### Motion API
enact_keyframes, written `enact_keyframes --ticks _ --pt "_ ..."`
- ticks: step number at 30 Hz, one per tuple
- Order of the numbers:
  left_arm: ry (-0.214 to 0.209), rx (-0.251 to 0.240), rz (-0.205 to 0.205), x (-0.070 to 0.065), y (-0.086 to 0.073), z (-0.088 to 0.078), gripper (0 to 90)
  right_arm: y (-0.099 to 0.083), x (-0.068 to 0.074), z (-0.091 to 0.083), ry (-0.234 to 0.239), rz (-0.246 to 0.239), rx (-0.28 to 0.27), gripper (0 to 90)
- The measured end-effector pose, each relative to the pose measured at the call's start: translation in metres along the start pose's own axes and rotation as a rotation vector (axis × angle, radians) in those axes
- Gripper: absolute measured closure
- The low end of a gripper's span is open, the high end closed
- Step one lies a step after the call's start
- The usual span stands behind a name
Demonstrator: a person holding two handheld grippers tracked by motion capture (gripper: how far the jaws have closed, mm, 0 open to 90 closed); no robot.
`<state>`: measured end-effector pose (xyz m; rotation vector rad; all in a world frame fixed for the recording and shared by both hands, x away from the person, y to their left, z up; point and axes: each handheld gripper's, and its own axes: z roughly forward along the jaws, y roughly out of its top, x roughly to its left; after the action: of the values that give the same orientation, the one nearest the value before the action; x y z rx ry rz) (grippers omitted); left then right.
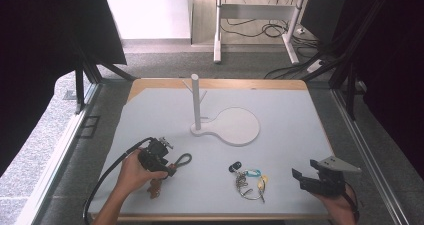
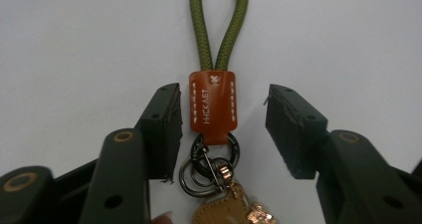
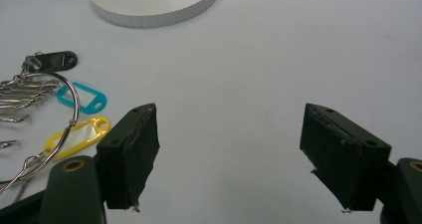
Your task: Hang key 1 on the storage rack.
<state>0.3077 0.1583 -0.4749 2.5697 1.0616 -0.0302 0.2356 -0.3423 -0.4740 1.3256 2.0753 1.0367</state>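
From the high view, a grey mat [image 1: 280,135] covers the bench [image 1: 220,84], with a white stand [image 1: 196,105] on a round base near its middle; beyond lie carpet, desk legs and cables. The left gripper [image 1: 167,161] sits at the near left over a green-loop keychain [image 1: 181,160]; a key ring [image 1: 247,181] with coloured tags lies between it and the right gripper [image 1: 300,177], held low at the near right.

In the left gripper view the jaws stand apart either side of the keychain's orange tab [image 2: 213,107] — not pressing it.

In the right gripper view the jaws gape wide over bare mat — tags [image 3: 84,117] to their left.
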Motion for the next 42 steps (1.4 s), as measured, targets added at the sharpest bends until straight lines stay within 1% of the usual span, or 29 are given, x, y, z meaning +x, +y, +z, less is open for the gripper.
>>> enact_keyframes --ticks 1,4,5,7,9,13,14,15,16,17,19,23,28,29,30,34,36,41,42 --pt "0.021 0.009 0.009 -0.001 0.001 0.002 52.4 0.0 0.0 0.001 -0.001 0.0 0.004 23.2" --pt "0.022 0.024 0.017 0.0 0.003 0.005 55.2 -0.001 0.0 0.002 -0.002 -0.001 0.01 23.2" --pt "0.031 0.031 0.014 0.0 0.003 0.007 55.7 -0.001 0.0 0.002 -0.003 -0.002 0.011 23.2" --pt "0.037 0.044 0.022 0.0 0.004 0.009 57.5 -0.001 0.0 0.002 -0.005 -0.004 0.013 23.2" --pt "0.043 0.046 0.019 0.0 0.004 0.01 59.0 -0.001 0.0 0.003 -0.006 -0.007 0.015 23.2" --pt "0.051 0.053 0.032 0.0 0.006 0.01 61.4 -0.001 0.0 0.003 -0.007 -0.006 0.018 23.2" --pt "0.073 0.071 0.049 -0.004 0.008 0.011 61.7 -0.001 0.001 0.004 -0.007 -0.005 0.022 23.2" --pt "0.073 0.071 0.049 -0.004 0.008 0.011 61.7 -0.001 0.001 0.004 -0.007 -0.005 0.022 23.2" --pt "0.098 0.096 0.072 -0.008 0.012 0.012 62.0 -0.002 0.001 0.005 -0.006 -0.009 0.026 23.2" --pt "0.104 0.103 0.076 -0.009 0.013 0.013 62.4 -0.002 0.001 0.005 -0.007 -0.011 0.029 23.2" --pt "0.105 0.114 0.077 -0.01 0.014 0.013 64.1 -0.002 0.002 0.006 -0.009 -0.017 0.033 23.2" --pt "0.099 0.116 0.074 -0.009 0.015 0.013 66.2 -0.002 0.003 0.007 -0.011 -0.017 0.038 23.2" --pt "0.099 0.11 0.08 -0.01 0.014 0.013 66.7 -0.003 0.003 0.008 -0.016 -0.02 0.046 23.3" --pt "0.092 0.102 0.075 -0.009 0.013 0.013 66.9 -0.003 0.002 0.007 -0.018 -0.023 0.047 23.3" --pt "0.09 0.098 0.083 -0.008 0.012 0.012 67.0 -0.003 0.002 0.007 -0.019 -0.022 0.047 23.3" --pt "0.079 0.081 0.07 -0.006 0.009 0.01 67.1 -0.003 0.001 0.007 -0.013 -0.013 0.046 23.5" --pt "0.07 0.064 0.073 -0.006 0.007 0.006 67.1 -0.003 0.001 0.007 -0.007 -0.009 0.043 23.6" --pt "0.024 -0.006 0.053 -0.002 0.003 -0.01 67.0 -0.003 0.002 0.007 -0.008 -0.008 0.045 23.7" --pt "0.024 -0.006 0.053 -0.002 0.003 -0.01 67.1 -0.003 0.002 0.007 -0.008 -0.008 0.045 23.7"
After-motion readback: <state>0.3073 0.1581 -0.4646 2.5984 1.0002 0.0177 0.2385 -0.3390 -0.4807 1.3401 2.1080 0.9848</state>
